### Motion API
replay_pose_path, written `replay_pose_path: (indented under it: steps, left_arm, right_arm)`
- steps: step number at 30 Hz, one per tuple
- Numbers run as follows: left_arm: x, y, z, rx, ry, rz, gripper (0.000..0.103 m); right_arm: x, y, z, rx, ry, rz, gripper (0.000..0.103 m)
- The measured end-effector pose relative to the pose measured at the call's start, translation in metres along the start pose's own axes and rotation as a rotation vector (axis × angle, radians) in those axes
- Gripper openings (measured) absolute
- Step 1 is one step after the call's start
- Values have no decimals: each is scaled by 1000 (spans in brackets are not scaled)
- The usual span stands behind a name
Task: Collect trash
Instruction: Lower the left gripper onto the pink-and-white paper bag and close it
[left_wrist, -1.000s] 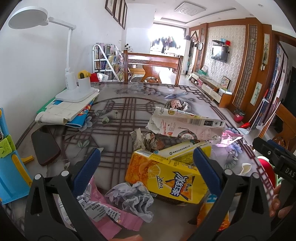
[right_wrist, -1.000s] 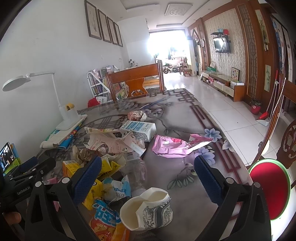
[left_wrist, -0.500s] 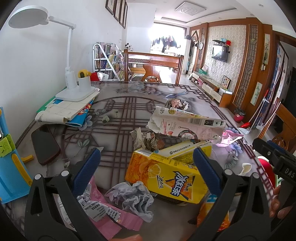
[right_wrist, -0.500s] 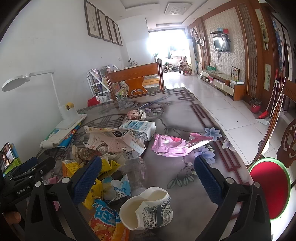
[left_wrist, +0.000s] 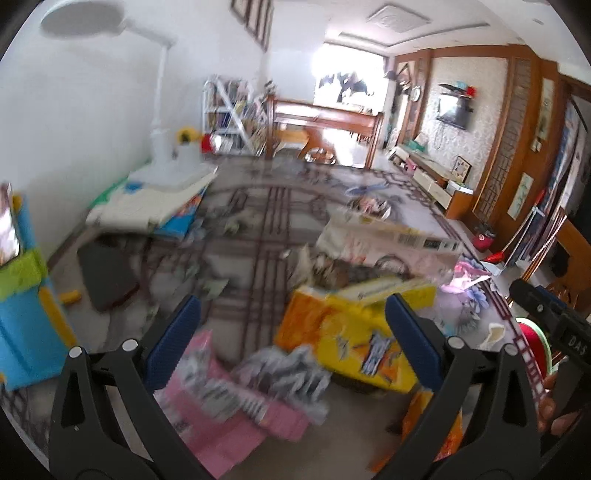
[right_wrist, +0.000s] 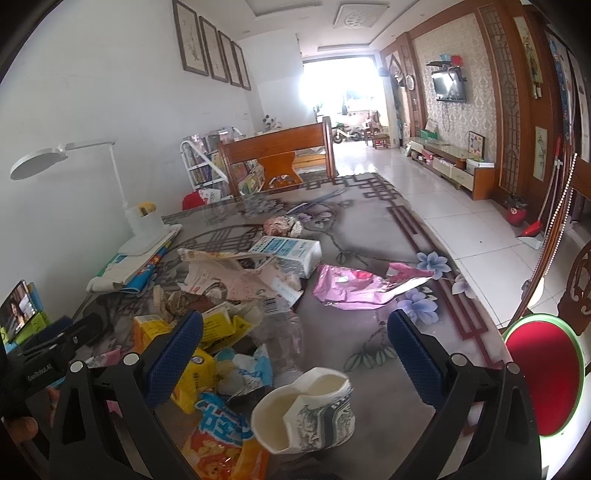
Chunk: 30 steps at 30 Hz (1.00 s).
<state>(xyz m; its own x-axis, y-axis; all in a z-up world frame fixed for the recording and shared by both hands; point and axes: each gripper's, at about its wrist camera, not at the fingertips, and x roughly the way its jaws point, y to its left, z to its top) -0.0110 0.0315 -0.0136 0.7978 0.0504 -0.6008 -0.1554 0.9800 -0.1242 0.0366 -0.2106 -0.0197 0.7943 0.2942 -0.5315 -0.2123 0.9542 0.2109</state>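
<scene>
Trash lies scattered over the patterned table (right_wrist: 373, 229). My left gripper (left_wrist: 291, 317) is open above a pink wrapper (left_wrist: 229, 417) and crumpled grey plastic (left_wrist: 284, 373), with a yellow drink carton (left_wrist: 354, 332) just right of centre; this view is blurred. My right gripper (right_wrist: 295, 332) is open and empty over a crushed paper cup (right_wrist: 306, 413), a clear plastic bottle (right_wrist: 280, 339) and an orange snack bag (right_wrist: 221, 435). Farther off lie a pink foil wrapper (right_wrist: 362, 288), a white and blue milk carton (right_wrist: 288, 254) and torn paper packaging (right_wrist: 229, 277).
A white desk lamp (right_wrist: 140, 229) stands on books at the left. A dark phone (left_wrist: 107, 273) and a blue stand (left_wrist: 26, 314) sit near the left edge. A wooden chair (right_wrist: 277, 155) is at the far end. A red round object (right_wrist: 543, 369) sits beside the table's right edge.
The left wrist view has gone blurred and the scene in it has slid slightly up and right, so the left gripper is moving. The right gripper has barely moved.
</scene>
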Motion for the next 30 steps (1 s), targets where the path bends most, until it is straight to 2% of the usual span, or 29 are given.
replay_pose_path:
  steps: [2,4,5,7,10,14,16,17,20,23,25,28,29,30]
  left_arm:
    - [1,17,-11,-76,57,31,98]
    - [4,34,-21,-150,115,54,90]
    - [6,42,-27,-188,148,69,83]
    - [7,51,-30,-200,153,136,79]
    - [9,56,-30,-211,161,168,77]
    - [-1,61,-29,-260,122,98,77]
    - [-7,66,-30,-281,100,95,78]
    - [-9,68,-31,-291,99,104,82]
    - [1,73,-34,-325,151,99,85]
    - [15,75,-40,-350,210,98,85]
    - [19,79,-43,-362,227,107,85]
    - [26,85,-45,-389,236,121,85]
    - [28,86,-46,-395,239,122,82]
    - [29,87,-47,-396,245,123,73]
  right_arm:
    - [-1,4,-2,-6,13,13,96]
    - [-3,9,-5,-15,31,29,96]
    - [-3,11,-5,-19,42,38,96]
    - [-3,17,-5,-27,69,56,96]
    - [2,27,-9,-32,131,90,96]
    - [4,36,-20,-36,183,120,96]
    - [8,41,-24,-49,212,133,96]
    - [11,45,-26,-57,231,142,96]
    - [17,51,-34,-70,272,156,96]
    - [16,56,-38,-108,269,145,96]
    - [16,57,-38,-127,274,134,96]
    - [12,54,-36,-87,267,148,96]
    - [9,54,-35,-74,260,167,96]
    - [8,55,-34,-79,260,183,96]
